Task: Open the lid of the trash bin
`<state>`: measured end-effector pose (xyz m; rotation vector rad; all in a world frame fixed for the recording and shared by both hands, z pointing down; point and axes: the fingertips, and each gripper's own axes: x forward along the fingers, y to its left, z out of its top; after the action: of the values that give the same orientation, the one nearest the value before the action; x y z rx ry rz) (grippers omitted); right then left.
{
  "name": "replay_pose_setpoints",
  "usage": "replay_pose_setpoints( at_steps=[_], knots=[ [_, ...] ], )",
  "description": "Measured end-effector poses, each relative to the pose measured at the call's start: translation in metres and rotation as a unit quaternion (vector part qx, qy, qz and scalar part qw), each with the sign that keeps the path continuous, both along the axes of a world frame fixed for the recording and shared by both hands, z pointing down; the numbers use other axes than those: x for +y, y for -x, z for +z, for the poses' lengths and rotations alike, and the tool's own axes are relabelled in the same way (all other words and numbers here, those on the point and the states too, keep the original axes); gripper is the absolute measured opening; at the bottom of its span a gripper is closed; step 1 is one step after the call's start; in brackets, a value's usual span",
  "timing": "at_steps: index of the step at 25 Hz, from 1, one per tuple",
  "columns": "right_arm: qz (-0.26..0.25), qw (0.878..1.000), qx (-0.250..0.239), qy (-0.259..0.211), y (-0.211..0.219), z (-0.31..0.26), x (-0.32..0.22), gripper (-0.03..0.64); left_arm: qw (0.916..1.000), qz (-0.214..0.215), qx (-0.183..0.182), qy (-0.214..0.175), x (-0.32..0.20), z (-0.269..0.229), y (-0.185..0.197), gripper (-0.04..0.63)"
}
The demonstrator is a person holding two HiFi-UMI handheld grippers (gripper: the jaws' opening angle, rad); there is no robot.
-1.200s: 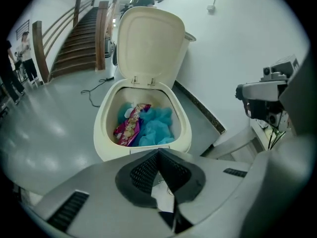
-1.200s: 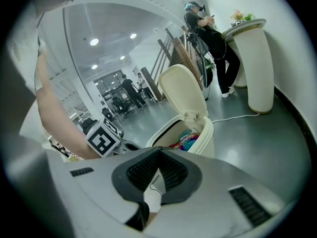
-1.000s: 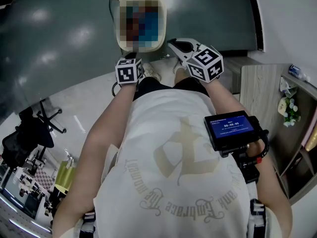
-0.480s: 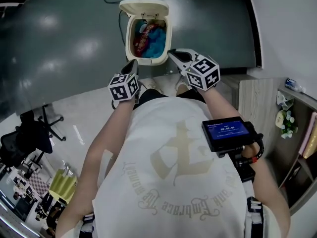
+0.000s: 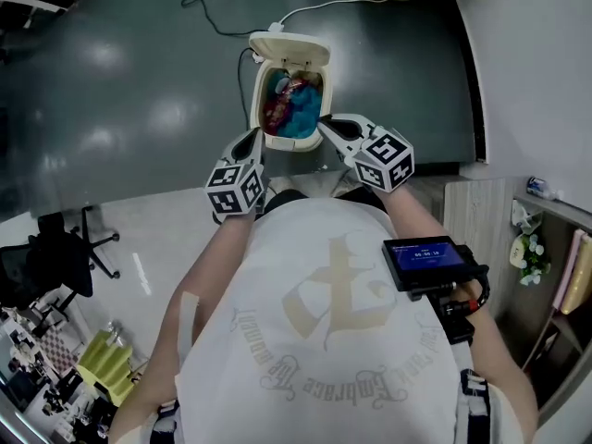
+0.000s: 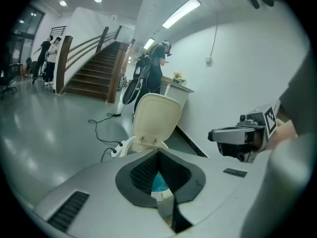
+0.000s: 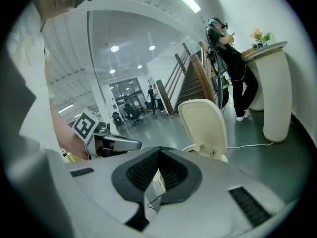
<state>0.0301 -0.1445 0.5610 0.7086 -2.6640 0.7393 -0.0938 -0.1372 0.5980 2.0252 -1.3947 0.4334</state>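
**Already raised: the lid [image 5: 289, 46] of the trash bin [image 5: 256, 100] stands up**

Plainly, the bin sits on the dark floor [image 5: 139, 91] just ahead of the person [image 5: 342, 322], with its cream lid tipped up and back on the hinge at the far rim. Inside lie red and blue contents [image 5: 294, 109] (what they are cannot be made out).

The left gripper [image 5: 253, 138] points at the bin's near-left corner. The right gripper [image 5: 334, 122] points at its near-right corner. Whether either tip touches the rim cannot be told from the head view.

Each gripper's own view shows its jaws pressed together at the tips, with nothing held between them. A sliver of the bin shows through the gap behind the pads. In the left gripper view the upright lid [image 6: 154, 115] rises beyond the jaws, with the right gripper [image 6: 233, 135] off to the right. In the right gripper view the lid [image 7: 204, 123] stands ahead and the left gripper [image 7: 119, 144] lies to the left.

A white cable [image 5: 319, 7] runs across the floor from behind the bin.
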Motion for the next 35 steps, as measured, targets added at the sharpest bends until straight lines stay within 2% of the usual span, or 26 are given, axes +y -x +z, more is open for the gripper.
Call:
replay_pose_setpoints(
  at_steps=[12, 22, 35],
  knots=[
    [0.0, 0.999, -0.009, -0.038, -0.005, -0.033, -0.001, 0.005, 0.9985, -0.002, 0.022, -0.05, 0.005, -0.05, 0.018, 0.014],
    [0.013, 0.999, -0.009, -0.048, -0.019, -0.042, -0.005, 0.005, 0.9942, 0.066, 0.029, -0.08, 0.008, -0.068, -0.015, 0.014],
    [0.032, 0.999, -0.015, -0.038, -0.044, -0.036, 0.001, 0.005, 0.9928, 0.092, 0.028, -0.071, 0.012, -0.061, -0.046, 0.014]
  ],
)
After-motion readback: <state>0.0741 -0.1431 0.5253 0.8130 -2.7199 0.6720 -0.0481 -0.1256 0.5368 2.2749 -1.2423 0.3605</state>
